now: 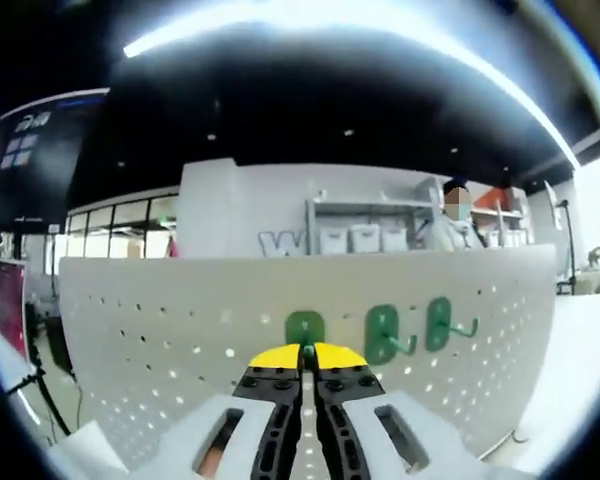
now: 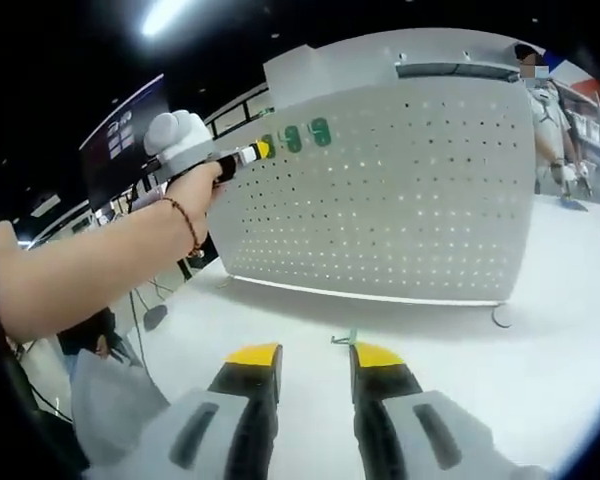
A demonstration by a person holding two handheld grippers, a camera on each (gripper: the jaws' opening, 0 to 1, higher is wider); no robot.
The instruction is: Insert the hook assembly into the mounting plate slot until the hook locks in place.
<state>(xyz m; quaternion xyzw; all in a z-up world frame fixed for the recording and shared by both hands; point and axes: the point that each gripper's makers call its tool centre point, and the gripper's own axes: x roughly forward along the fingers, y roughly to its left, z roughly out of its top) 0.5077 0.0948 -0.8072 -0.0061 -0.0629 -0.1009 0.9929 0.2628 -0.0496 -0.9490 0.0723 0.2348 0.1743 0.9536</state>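
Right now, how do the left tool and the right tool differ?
The left tool has its jaws closed on a green hook against the pegboard; the right tool has its jaws apart, holding nothing. The left tool is raised near the pegboard's upper edge, while the right tool hangs low over the white table, short of the pegboard. Both have yellow-tipped black jaws.

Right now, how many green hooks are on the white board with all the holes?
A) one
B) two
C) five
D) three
D: in the left gripper view, three green hooks sit in a row on the white board, the leftmost one right at the closed tips of the left gripper.
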